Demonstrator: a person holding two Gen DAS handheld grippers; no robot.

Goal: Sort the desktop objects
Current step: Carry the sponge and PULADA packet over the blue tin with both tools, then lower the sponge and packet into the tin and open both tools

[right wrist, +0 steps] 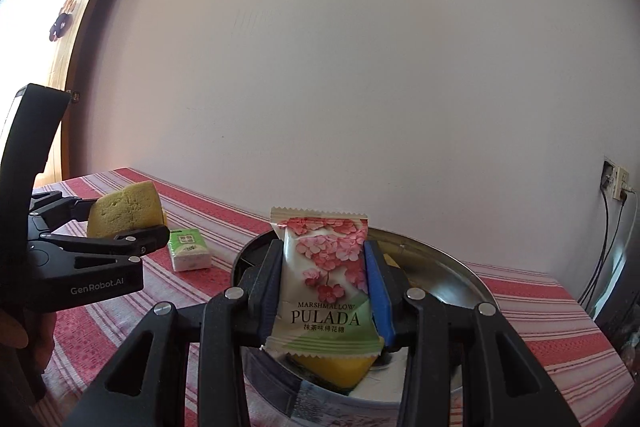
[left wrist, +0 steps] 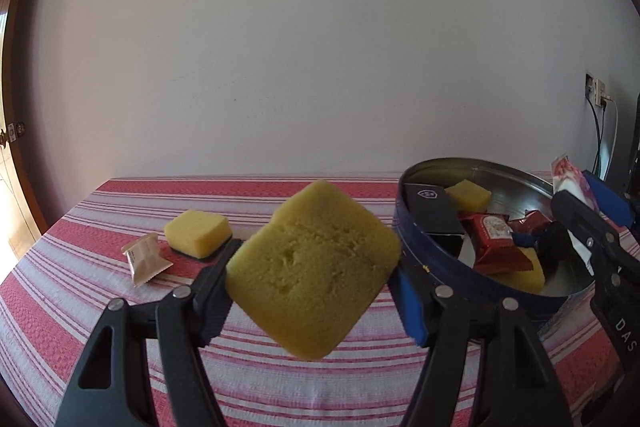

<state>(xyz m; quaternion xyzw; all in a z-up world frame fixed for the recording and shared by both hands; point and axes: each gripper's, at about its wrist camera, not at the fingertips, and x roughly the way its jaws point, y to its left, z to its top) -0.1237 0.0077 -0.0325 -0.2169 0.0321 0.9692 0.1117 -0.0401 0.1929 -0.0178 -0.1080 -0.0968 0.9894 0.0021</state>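
My left gripper (left wrist: 314,281) is shut on a yellow sponge (left wrist: 312,259), held tilted above the striped tablecloth just left of a round dark-blue tin (left wrist: 436,267). The tin holds two more sponges, red packets and a black box. At its far right side, my right gripper (left wrist: 580,205) is shut on a flowered marshmallow packet (left wrist: 564,171). In the right wrist view that packet (right wrist: 324,311) stands upright between the pads of the right gripper (right wrist: 324,267), over the tin (right wrist: 444,261) and a sponge (right wrist: 336,367) inside it. The left gripper (right wrist: 124,223) with its sponge (right wrist: 124,207) shows at the left.
On the cloth lie another yellow sponge (left wrist: 198,233), a beige packet (left wrist: 144,263) and a green tissue pack (right wrist: 188,251). The table (left wrist: 280,379) ends at a plain wall behind. A wall socket with cables (right wrist: 616,183) is at the right, a wooden door at the left.
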